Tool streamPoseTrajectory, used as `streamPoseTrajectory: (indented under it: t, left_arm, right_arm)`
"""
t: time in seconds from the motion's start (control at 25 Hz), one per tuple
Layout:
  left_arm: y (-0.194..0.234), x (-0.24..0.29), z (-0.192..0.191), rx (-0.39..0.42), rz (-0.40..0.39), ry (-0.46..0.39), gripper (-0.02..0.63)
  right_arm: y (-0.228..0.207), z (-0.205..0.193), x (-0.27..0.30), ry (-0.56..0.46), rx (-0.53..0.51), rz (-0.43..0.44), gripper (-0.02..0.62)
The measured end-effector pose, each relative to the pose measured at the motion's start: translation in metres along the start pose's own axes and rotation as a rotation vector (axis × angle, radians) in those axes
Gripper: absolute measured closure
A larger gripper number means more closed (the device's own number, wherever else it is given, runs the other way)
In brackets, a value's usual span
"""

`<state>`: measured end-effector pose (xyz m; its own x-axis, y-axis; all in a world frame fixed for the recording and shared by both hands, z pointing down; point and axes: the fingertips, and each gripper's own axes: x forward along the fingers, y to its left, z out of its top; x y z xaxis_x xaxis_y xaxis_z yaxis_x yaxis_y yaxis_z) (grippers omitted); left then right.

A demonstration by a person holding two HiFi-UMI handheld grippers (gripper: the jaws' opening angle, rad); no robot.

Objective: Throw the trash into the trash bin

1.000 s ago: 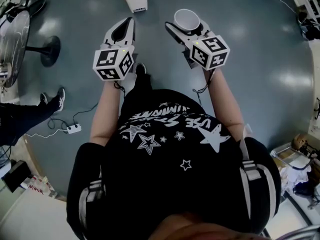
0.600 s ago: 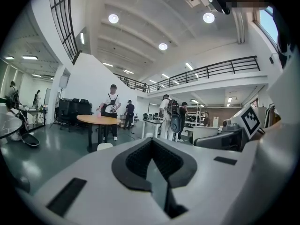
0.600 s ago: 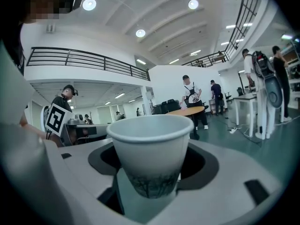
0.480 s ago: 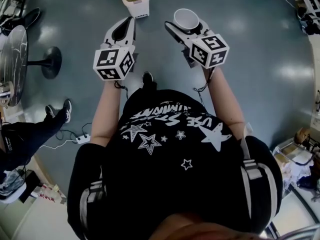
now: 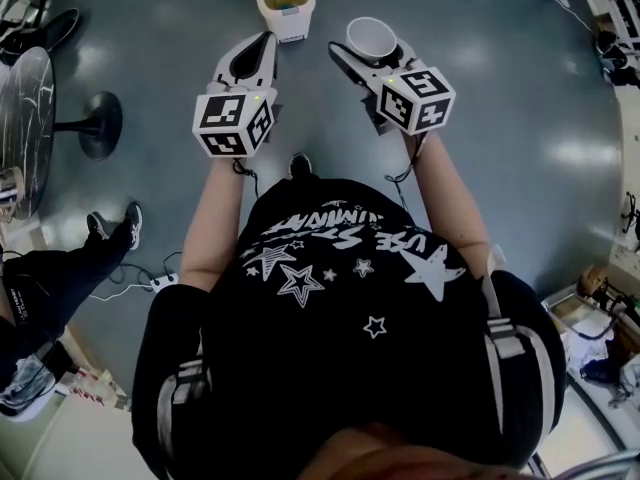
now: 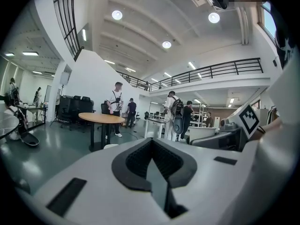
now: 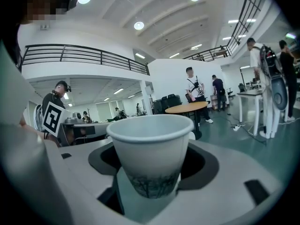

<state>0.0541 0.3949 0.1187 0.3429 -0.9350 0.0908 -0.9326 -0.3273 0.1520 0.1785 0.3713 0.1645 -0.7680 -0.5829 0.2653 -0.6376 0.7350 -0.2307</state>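
Bin [image 5: 288, 26] nearer; cup [image 5: 372, 32] in outstretched right tongs [image 5: 372, 48].

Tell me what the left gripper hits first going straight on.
Probably nothing near: it points level, so the left gripper would likely pass above the trash bin on the floor ahead.

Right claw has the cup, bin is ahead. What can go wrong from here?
1. The paper cup stands upright in the right claw, pinched low on its wall. It might tip or slip out before it gets to the bin.
2. The trash bin has a small mouth and sits ahead of the left claw, not the right. A release on the present line would likely land on the floor.
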Motion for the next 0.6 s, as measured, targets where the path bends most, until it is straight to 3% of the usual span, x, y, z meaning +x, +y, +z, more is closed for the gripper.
streamPoseTrajectory:
  t: [0.6]
  left_arm:
    - [0.078, 0.027, 0.002, -0.003, -0.029, 0.008, 0.595]
  right_arm:
    - [-0.006, 0.006, 0.089, 0.034, 0.04, -0.048, 0.264]
